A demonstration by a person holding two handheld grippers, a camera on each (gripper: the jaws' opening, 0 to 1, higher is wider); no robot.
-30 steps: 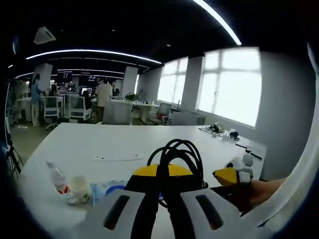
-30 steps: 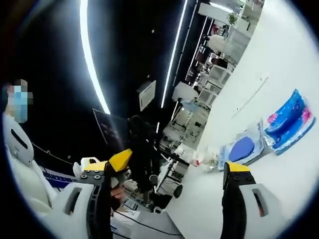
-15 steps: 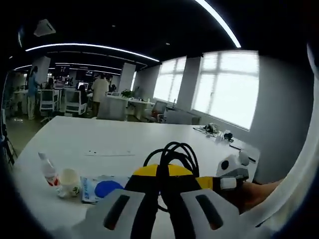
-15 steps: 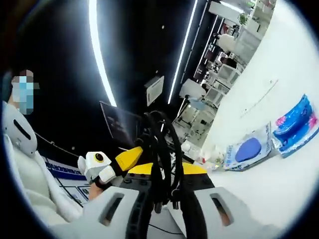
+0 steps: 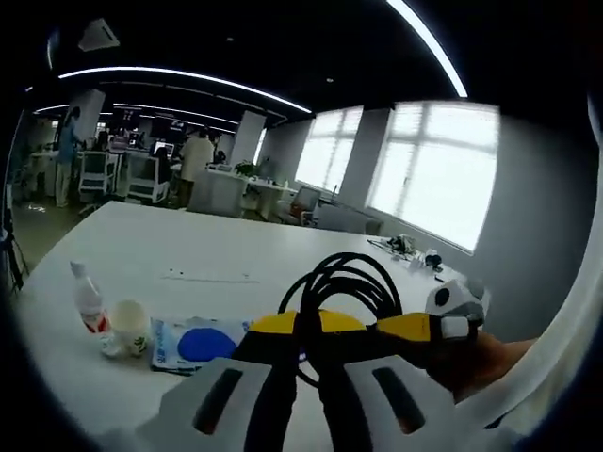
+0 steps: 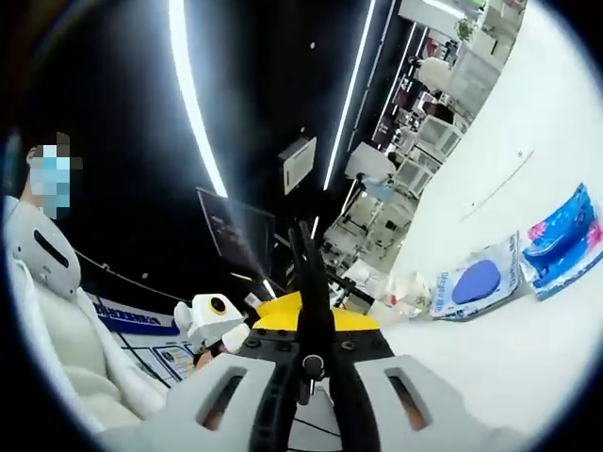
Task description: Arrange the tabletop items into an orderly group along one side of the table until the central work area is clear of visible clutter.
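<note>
We are gripping the coiled black cable with both the left gripper and the right gripper, fingers clamped on it above the bench, and next it probably needs setting down beside the bottle, paper cup and blue packet.

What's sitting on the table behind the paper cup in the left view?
A small plastic bottle with a red label stands just behind the paper cup; its base is hidden by the cup. Beyond, bare white table.
</note>
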